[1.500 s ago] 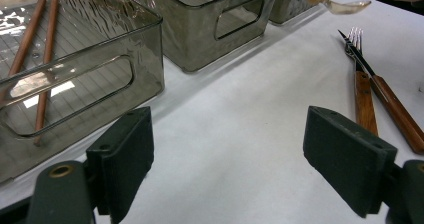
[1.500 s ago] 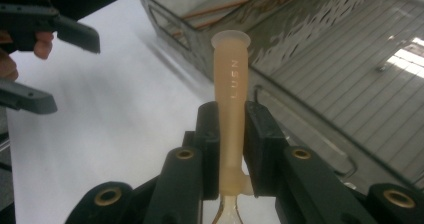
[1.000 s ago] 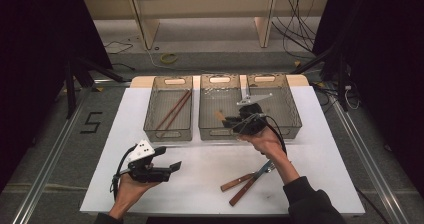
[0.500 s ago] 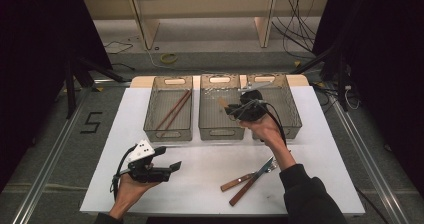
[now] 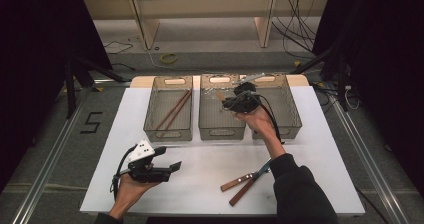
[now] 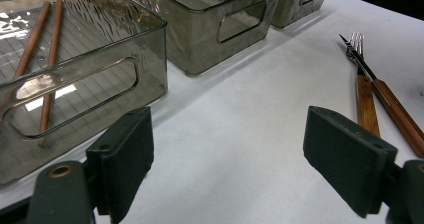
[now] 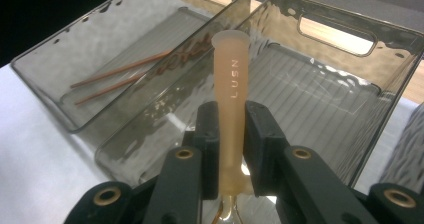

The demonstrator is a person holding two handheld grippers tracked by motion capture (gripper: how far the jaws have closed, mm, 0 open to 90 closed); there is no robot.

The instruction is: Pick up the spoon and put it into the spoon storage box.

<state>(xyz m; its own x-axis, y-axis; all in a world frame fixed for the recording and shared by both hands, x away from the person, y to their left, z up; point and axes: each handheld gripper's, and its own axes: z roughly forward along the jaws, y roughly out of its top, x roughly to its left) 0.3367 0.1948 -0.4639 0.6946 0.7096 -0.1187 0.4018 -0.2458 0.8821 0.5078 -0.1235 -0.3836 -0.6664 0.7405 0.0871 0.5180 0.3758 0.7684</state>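
My right gripper [image 7: 231,121] is shut on a utensil with a pale peach handle [image 7: 231,69] marked LUSN, which stands up between the pads. In the high view this gripper [image 5: 231,103] hovers over the middle smoky clear bin [image 5: 220,133], and the utensil's metal end [image 5: 248,77] pokes out behind it. My left gripper [image 5: 172,166] rests low at the front left of the white table, jaws wide open [image 6: 227,154] with nothing between them.
Two brown chopsticks [image 5: 174,109] lie in the left bin [image 5: 169,132]. The right bin [image 5: 292,119] stands beside the middle one. A wooden-handled fork [image 6: 356,44] and knife [image 6: 395,114] lie crossed on the table [image 5: 247,180] near the front right.
The right hand has carried the pale-handled utensil farther back from the bins' front edge, so that it is over the middle bin. The left gripper has stayed put.
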